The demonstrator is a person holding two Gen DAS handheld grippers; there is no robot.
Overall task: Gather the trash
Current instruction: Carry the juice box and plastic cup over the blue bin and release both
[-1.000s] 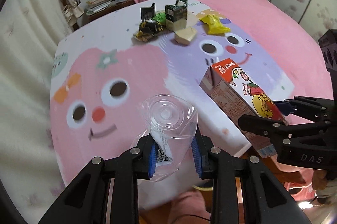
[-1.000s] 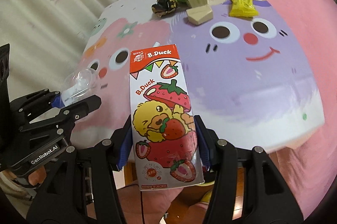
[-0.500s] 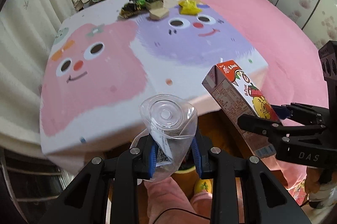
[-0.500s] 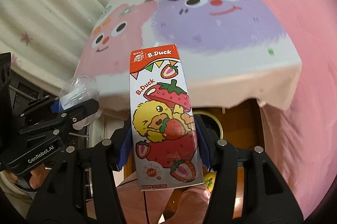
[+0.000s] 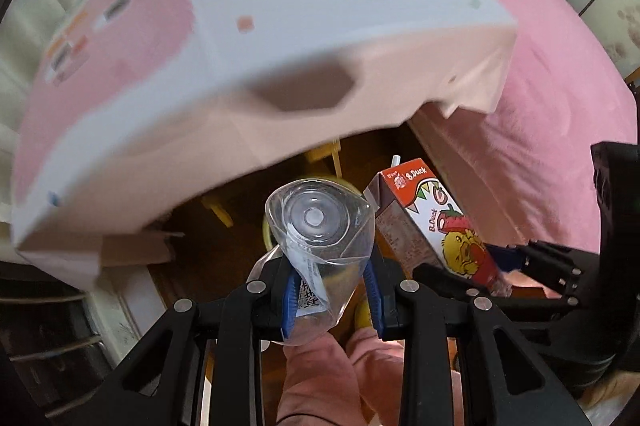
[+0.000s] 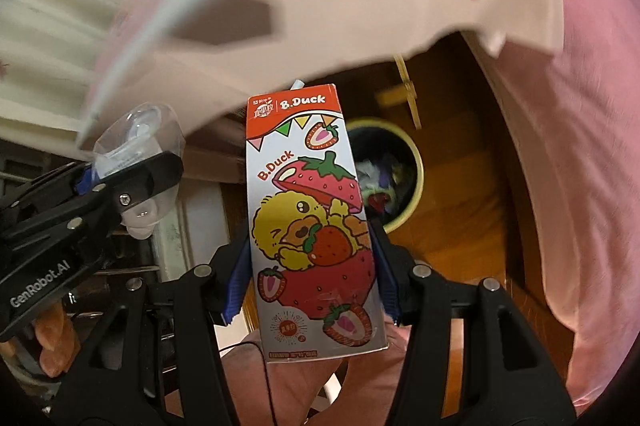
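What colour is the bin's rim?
Pale yellow-green rim on the bin, clearest in the right wrist view.

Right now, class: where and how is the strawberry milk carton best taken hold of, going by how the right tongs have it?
Grip the carton across its lower half, on the two narrow side walls, coming from its base end. Those flat, parallel sides give the right tongs' pads square contact. The top, with its straw, points at the bin.

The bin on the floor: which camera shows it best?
The right wrist view: the bin shows its open rim and trash inside, beside the carton. In the left wrist view the cup hides nearly all of it.
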